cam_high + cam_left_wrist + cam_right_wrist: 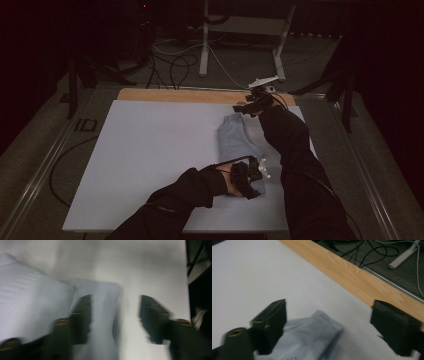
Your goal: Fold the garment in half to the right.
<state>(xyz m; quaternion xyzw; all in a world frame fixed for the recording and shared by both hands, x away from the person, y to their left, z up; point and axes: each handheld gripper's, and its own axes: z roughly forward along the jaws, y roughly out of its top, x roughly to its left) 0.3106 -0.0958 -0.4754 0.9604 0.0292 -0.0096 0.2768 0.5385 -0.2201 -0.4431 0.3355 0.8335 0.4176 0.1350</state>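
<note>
Garment: a pale blue folded garment (239, 145) lies on the white sheet that covers the table (150, 160), at about 4 o'clock from the sheet's middle. It runs as a long folded strip from the far right part of the sheet toward the near edge.
Left tool: the left tool (248, 178) sits at the near end of the garment, at 6 o'clock of it. In the left gripper view its jaws (115, 317) stand apart, and a narrow folded end of the cloth (105, 315) lies between them. The left jaw touches or overlaps the cloth; the right jaw is clear of it, over bare sheet. The pads do not press on the cloth. This view is blurred.
Right tool: the right tool (252, 105) is at the far end of the garment, at 12 o'clock of it, near the wooden edge of the table (190, 95). In the right gripper view its jaws (328, 322) are spread wide. The corner of the garment (312, 337) lies between them, close by the left jaw and well apart from the right one. Nothing is gripped.
Sleeves: two dark sleeves (295, 165) come in from the near edge, the right one reaching along the right side of the garment.
Floor: beyond the table, at 12 o'clock, cables (170, 62) and a white stand's legs (204, 45) lie on dark carpet.
</note>
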